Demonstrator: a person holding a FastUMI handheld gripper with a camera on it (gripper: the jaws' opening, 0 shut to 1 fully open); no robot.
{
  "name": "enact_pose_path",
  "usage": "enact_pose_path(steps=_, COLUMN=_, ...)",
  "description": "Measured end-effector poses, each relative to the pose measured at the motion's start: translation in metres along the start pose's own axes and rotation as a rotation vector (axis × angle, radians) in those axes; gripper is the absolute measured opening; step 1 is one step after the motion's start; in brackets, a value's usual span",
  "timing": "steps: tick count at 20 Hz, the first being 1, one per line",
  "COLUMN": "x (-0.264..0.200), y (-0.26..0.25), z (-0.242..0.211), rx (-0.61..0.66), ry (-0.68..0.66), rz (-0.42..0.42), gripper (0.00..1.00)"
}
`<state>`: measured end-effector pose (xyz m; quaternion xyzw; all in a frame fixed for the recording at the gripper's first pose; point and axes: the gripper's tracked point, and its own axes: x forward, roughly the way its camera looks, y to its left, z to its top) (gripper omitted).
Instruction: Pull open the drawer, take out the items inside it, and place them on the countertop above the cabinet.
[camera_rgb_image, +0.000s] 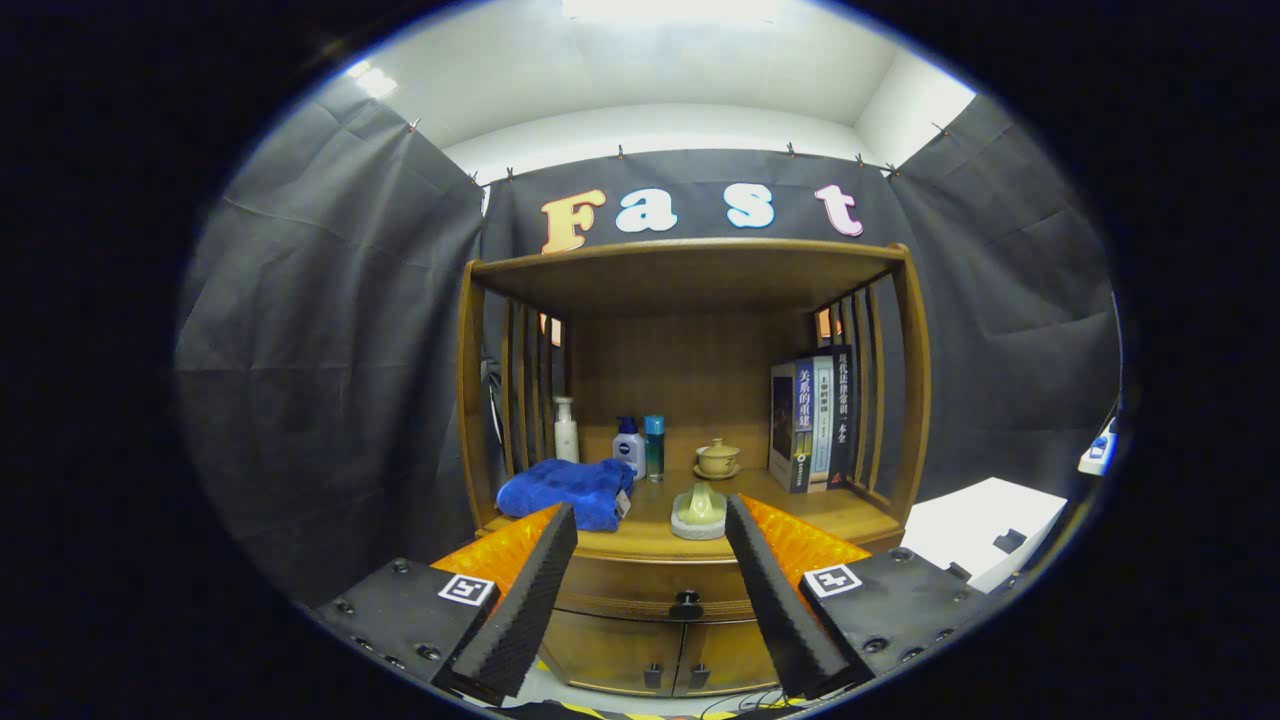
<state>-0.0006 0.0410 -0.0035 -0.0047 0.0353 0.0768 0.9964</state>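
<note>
The gripper (650, 520) faces a wooden cabinet (480, 400) head-on, its two fingers spread wide with nothing held between them; the drawer (640, 580) lies ahead of the fingers at twelve o'clock, seen in the gap between them, well apart from both tips. The drawer is shut, a shallow wooden front running the width of the cabinet just under the countertop (850, 510); a small dark round knob (686, 603) sits at its middle, near its lower edge. Below the drawer are two closed cabinet doors (610, 655), each with a small dark handle where they meet.

On the countertop, beyond the fingertips: a folded blue towel (565, 490) at eleven o'clock, just beyond the left fingertip; a pale green ceramic piece (699, 510) at twelve o'clock, near the front edge; a small lidded teacup on a saucer (718, 457) behind it; a white pump bottle (566, 430), a white bottle with a blue cap (629, 447) and a slim teal bottle (654, 447) along the back at eleven o'clock; a row of upright books (812, 422) at one o'clock against the slatted right side. A white box (985, 530) stands to the cabinet's right, at three o'clock.
</note>
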Motion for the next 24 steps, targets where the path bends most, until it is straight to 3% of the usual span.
enact_pose_path(steps=4, x=-0.010, y=-0.006, z=0.011, rx=-0.037, ry=-0.013, rz=-0.005, gripper=0.97)
enact_pose_path(steps=24, x=-0.011, y=-0.008, z=0.011, rx=0.021, ry=-0.013, rz=0.005, gripper=0.97)
